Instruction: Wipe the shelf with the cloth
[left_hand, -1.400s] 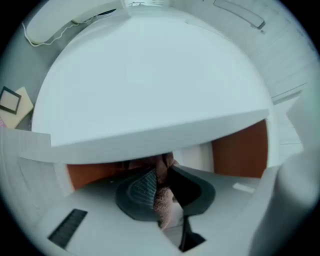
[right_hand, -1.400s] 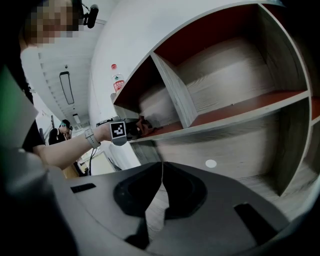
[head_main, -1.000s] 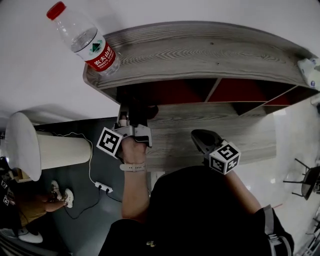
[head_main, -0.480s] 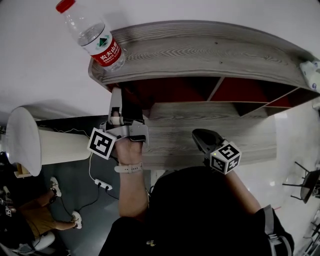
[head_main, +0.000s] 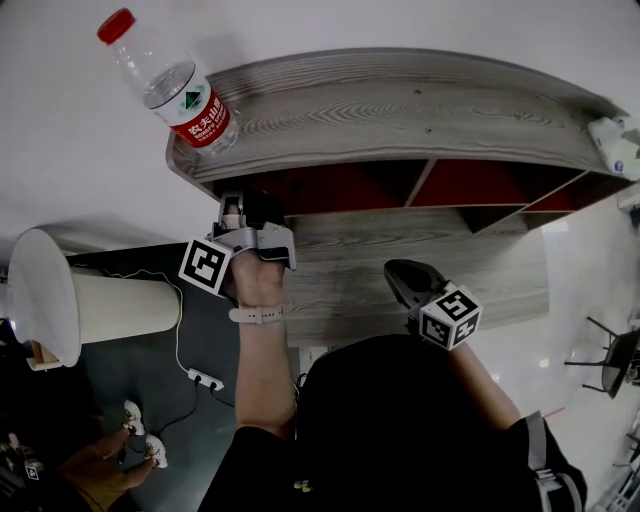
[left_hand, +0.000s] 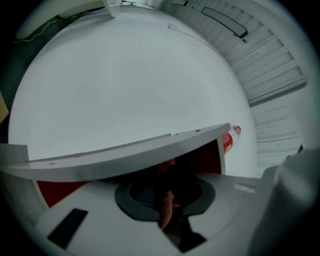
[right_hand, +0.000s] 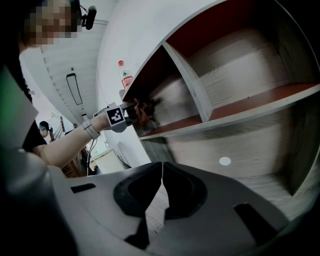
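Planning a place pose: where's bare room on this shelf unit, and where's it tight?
Free: the top board between the bottle at its left end and the white object at its right end; the compartment right of the divider; the lower board ahead of the right gripper. Crowded: the left compartment, where the left gripper holds the cloth.

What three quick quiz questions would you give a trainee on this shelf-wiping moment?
1. True or false: the right gripper has its jaws wide apart.
2. Where does the water bottle stand? A) on top of the shelf, at its left end; B) inside a red-backed compartment; C) on the floor.
3. Fill in: the left gripper, inside the top-left compartment, is shut on the ____.
Key: 1 false, the jaws are together; 2 A; 3 cloth.
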